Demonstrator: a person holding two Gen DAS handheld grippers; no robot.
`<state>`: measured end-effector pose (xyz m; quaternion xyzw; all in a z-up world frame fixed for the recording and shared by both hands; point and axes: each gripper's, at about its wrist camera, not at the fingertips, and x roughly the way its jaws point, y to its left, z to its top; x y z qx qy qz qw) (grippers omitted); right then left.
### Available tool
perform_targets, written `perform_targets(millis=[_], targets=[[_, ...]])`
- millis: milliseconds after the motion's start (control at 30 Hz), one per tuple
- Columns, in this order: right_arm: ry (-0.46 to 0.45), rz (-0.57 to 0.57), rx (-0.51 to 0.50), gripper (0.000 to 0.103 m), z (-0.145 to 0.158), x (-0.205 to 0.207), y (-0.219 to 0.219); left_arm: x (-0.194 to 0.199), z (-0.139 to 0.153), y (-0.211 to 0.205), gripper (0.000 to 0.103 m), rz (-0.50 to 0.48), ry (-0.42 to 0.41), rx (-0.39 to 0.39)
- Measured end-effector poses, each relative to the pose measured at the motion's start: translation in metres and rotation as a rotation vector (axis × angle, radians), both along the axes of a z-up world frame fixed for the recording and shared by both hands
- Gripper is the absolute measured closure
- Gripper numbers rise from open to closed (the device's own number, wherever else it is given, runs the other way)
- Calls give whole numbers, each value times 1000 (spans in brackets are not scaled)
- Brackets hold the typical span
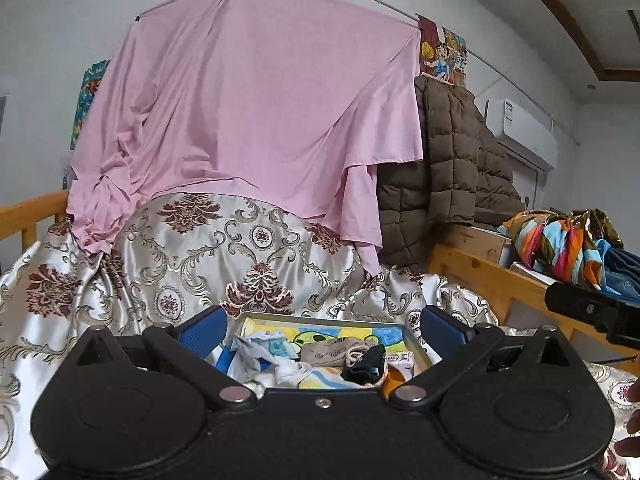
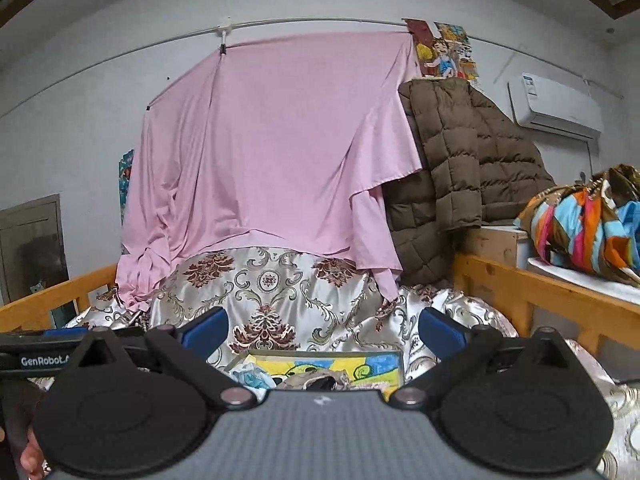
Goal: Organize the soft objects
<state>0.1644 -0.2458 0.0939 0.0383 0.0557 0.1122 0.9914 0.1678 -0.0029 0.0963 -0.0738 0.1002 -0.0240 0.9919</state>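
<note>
— Where were my grippers?

— I had the left gripper (image 1: 322, 326) spread wide and empty, the right gripper (image 2: 322, 326) likewise.

— And the soft things?

— A beige sock (image 1: 334, 352), a black sock (image 1: 366, 364) and white cloth (image 1: 256, 350) lay in the tray (image 1: 416, 346) on the patterned bedspread (image 1: 192, 248).
</note>
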Motion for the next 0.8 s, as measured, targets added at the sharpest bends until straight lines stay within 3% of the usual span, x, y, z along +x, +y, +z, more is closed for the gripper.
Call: perform_targets(millis=[800], targets=[[115,-29,-41,0,-42,-93,19,-98,-41,2,1,28,112,27]])
